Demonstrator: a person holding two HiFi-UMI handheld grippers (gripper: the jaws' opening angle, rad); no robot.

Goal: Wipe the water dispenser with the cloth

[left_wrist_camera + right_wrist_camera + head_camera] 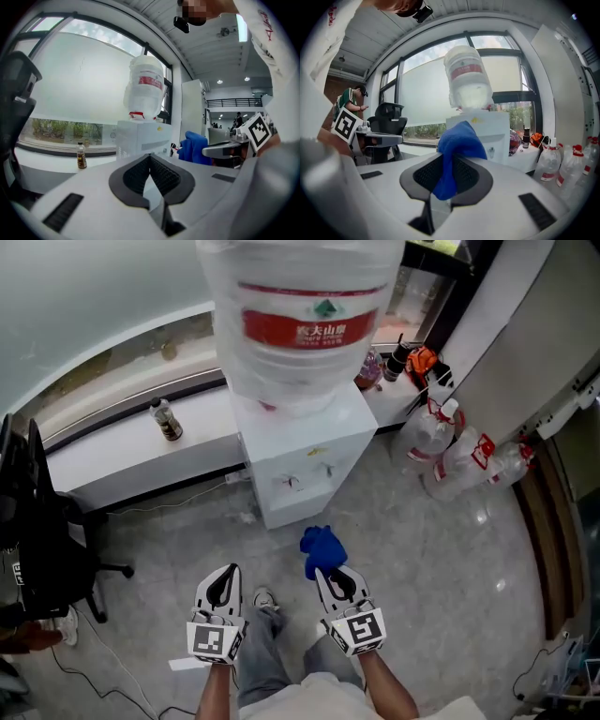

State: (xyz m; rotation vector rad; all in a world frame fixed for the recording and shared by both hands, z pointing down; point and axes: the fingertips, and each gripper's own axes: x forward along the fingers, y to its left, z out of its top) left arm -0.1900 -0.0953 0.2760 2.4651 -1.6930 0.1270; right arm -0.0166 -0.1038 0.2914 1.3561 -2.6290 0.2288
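At lower left of the head view my left gripper (223,583) hangs with its jaws together on nothing; its own view shows the pads (140,174) meeting at the tip with only bare floor behind. Just right of it, my right gripper (337,581) is clamped on the blue cloth (322,549), which bunches out past the jaw tips. The water dispenser (298,457) stands upright straight up-frame from that cloth, its inverted bottle (302,315) filling the top centre. A strip of floor (394,549) lies between cloth and cabinet, so they are apart. The cloth-bearing right gripper looks the better lined up for the first stroke, which I judge must go forward to the cabinet's front. Only the head view shows that gap. The right gripper view alone shows the cloth (457,140) pinched between the pads, with the dispenser's front (490,133) behind it.
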